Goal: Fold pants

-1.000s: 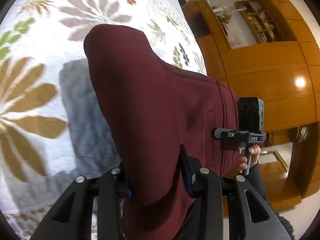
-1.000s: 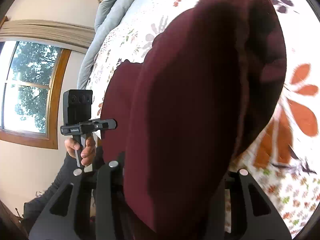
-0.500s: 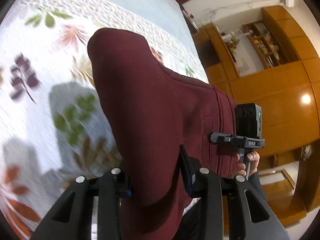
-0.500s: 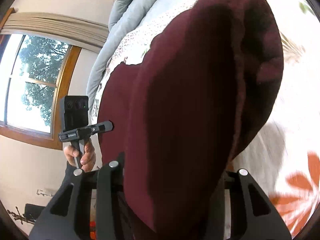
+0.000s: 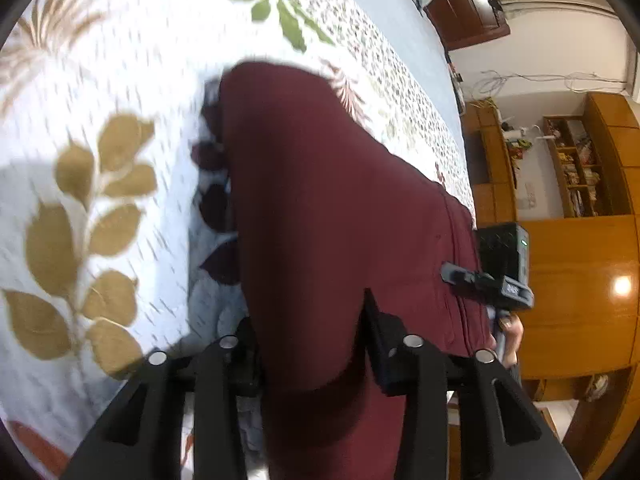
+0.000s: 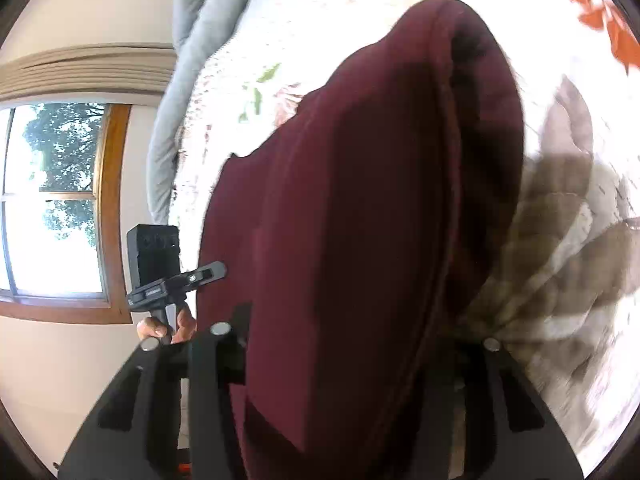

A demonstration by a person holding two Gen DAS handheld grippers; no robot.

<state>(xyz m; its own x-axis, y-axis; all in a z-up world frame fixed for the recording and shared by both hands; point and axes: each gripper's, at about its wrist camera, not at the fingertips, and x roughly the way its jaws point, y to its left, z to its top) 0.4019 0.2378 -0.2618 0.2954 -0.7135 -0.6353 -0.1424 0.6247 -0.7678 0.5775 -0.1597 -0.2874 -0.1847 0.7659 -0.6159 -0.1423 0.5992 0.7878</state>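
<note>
Two grippers share one load. From the left wrist, our left gripper (image 5: 312, 344) has its jaws clamped on the pants (image 5: 340, 208), maroon cloth bulging up between the fingers and draping down past them. We hold them off the bed (image 5: 100, 80), probably so the cloth hangs doubled and even before we lay it down. At the far waistband edge the right gripper (image 5: 486, 280) pinches the same garment. Beneath lies a white quilt printed with tan and green leaves, blurred; beyond the bed's far edge stand orange wooden cupboards (image 5: 580, 280) and open shelves.

From the right wrist, our right gripper (image 6: 348, 336) is likewise closed on the pants (image 6: 360, 200), which fill the middle of the view and hang above the bed (image 6: 340, 20). The left gripper (image 6: 176, 280) grips the opposite edge. A grey blanket (image 6: 188, 60) is bunched along the bed's far side, and a wood-framed window (image 6: 60, 200) shows trees.
</note>
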